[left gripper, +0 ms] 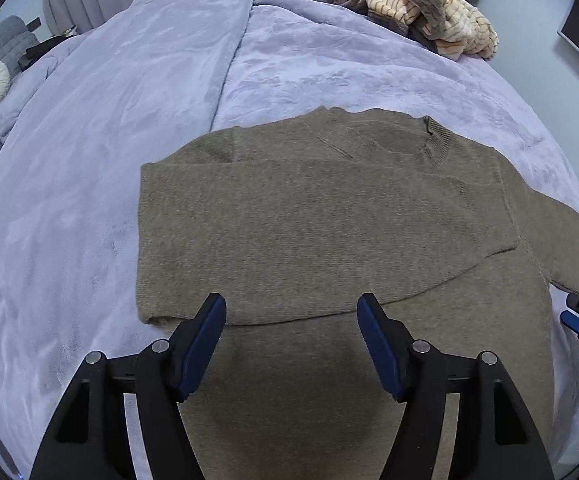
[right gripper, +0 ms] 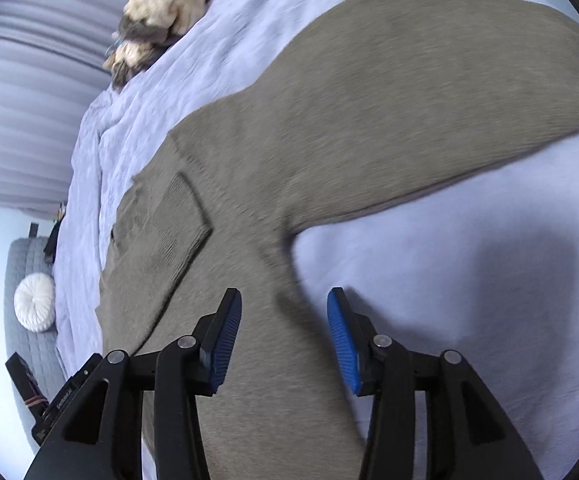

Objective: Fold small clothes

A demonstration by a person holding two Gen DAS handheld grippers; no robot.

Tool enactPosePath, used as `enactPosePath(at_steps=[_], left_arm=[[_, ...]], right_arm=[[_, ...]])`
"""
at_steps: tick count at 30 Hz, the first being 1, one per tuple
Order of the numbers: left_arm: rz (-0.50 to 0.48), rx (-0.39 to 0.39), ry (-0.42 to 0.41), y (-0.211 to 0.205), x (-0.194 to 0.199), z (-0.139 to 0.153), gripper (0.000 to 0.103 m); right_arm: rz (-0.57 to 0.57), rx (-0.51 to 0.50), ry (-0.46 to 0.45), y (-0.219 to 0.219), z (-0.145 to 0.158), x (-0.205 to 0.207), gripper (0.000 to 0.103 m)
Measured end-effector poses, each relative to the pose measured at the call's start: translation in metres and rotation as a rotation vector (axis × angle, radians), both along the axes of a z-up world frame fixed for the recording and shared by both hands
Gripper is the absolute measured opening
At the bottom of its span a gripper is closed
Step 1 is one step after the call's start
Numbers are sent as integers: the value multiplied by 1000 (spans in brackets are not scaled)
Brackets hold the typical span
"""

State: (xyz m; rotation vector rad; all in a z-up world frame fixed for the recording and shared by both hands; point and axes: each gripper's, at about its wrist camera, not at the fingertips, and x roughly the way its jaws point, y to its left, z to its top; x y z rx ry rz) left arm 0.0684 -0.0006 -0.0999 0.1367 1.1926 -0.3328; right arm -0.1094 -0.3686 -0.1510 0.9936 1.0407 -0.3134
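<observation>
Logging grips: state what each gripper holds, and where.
Nothing. The left gripper and right gripper both hang open above the brown sweater, pads clear of it.

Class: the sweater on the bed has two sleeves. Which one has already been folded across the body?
The left sleeve, folded flat across the olive sweater's chest, cuff toward the other shoulder. The right sleeve is not folded: it stretches out sideways over the lavender blanket.

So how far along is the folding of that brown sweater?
One sleeve of the brown sweater already lies folded across its chest. Nothing is gripped: the left gripper and right gripper are open above it. The other sleeve still sprawls over the lavender blanket, and the body is unfolded.
</observation>
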Motion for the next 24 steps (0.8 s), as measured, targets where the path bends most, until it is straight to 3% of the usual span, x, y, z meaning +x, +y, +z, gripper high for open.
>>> enactPosePath(at_steps=[5,8,11,13,14,18,24], left_arm=[[-59,18,38,-39,-6,-15,69],[-89,11,47,-66,-10,-22,77],[-114,-6,74,-90,-14,-28,77],[-127,-10,72,-105,-18,-30,88],[-129,-14,59,-112,-20,-29,103],[-134,-42,40,-133,-24,-26,103],[-108,-41,97,-153,-21,-36,103]], right_arm=[[-110,10,-7,-41,1,-29,49],[-188,23,-13,-65,0,-45,49],[-279,32,-32,-92,2,-62,51],[-336,29,-45,-108,3,-72,54],[-359,31,-54,-115,3,-76,54],[-456,27,-77,-141,2,-94,60],[-586,73,-137,-178,-11,-120,60]])
